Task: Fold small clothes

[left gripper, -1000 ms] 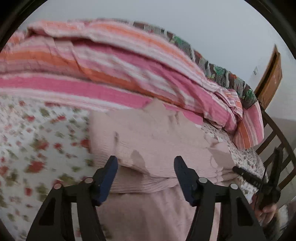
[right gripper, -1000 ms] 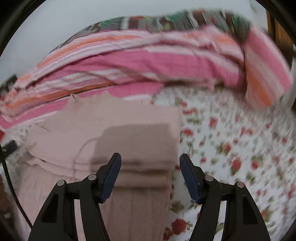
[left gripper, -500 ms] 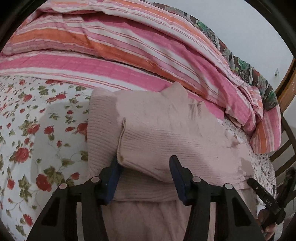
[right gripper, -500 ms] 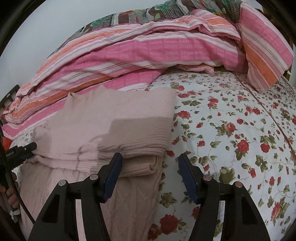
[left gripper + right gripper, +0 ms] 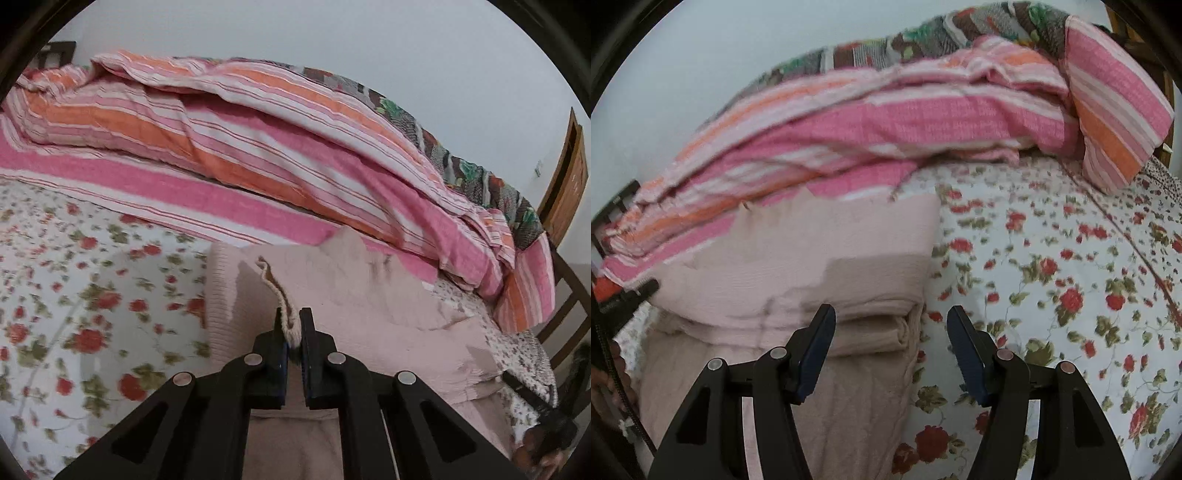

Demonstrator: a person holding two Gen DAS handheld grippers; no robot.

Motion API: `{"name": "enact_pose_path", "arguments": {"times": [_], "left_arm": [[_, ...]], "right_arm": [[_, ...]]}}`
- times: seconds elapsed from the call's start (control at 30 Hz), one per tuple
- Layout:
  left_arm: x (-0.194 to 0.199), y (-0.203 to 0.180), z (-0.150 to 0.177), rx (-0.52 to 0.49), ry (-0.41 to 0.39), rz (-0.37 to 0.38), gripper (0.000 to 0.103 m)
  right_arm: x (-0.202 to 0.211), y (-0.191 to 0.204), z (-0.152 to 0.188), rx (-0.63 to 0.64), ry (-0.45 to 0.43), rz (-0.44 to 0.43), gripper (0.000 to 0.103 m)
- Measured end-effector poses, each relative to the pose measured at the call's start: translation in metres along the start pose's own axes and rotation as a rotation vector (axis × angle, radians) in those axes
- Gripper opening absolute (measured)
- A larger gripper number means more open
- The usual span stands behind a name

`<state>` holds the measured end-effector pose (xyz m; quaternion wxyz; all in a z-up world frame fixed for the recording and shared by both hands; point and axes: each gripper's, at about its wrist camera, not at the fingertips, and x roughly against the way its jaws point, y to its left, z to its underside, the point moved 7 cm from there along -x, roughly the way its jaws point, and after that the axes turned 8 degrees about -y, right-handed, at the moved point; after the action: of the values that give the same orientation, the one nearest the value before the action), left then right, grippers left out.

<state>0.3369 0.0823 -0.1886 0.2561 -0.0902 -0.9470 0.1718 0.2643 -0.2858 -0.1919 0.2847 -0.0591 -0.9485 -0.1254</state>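
A pale pink knit garment (image 5: 354, 295) lies partly folded on the floral bedsheet (image 5: 74, 295). My left gripper (image 5: 290, 325) is shut on the garment's left folded edge and holds it pinched up as a ridge. In the right wrist view the same garment (image 5: 812, 266) shows as a stack of folded layers over a flat lower part. My right gripper (image 5: 890, 328) is open, with its jaws on either side of the stack's right corner, just above the sheet. The right gripper also shows at the far right of the left wrist view (image 5: 535, 402).
A pink and orange striped quilt (image 5: 258, 140) is heaped along the back of the bed, close behind the garment. A striped pillow (image 5: 1115, 107) lies at the back right. A wooden headboard (image 5: 565, 177) stands at the right. Floral sheet (image 5: 1071, 277) stretches to the right.
My left gripper has closed on the garment's left folded edge and lifted it. My right gripper has stayed open and moved closer to the stack's right corner.
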Motion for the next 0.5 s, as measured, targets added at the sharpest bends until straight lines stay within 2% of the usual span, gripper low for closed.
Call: {"name": "enact_pose_path", "arguments": {"times": [0.07, 0.17, 0.27, 0.37, 0.43, 0.5], "left_arm": [[0.000, 0.008, 0.003, -0.013, 0.018, -0.030, 0.006], [-0.003, 0.016, 0.013, -0.010, 0.065, -0.037, 0.007], [-0.011, 0.017, 0.021, -0.031, 0.126, -0.069, 0.010], [-0.012, 0.019, 0.020, -0.028, 0.134, -0.076, 0.019], [-0.016, 0.018, 0.020, -0.046, 0.137, -0.100, 0.025], [-0.022, 0.018, 0.024, -0.064, 0.158, -0.125, 0.035]], "right_arm": [[0.007, 0.003, -0.009, 0.007, -0.031, -0.018, 0.063], [0.005, 0.001, -0.018, 0.041, -0.035, 0.035, 0.063], [-0.010, -0.010, -0.014, 0.003, 0.022, 0.078, 0.062], [-0.031, -0.018, 0.001, -0.012, 0.121, 0.109, 0.060], [-0.033, -0.019, 0.005, -0.014, 0.127, 0.111, 0.060], [-0.034, -0.019, 0.005, -0.005, 0.122, 0.118, 0.060]]}}
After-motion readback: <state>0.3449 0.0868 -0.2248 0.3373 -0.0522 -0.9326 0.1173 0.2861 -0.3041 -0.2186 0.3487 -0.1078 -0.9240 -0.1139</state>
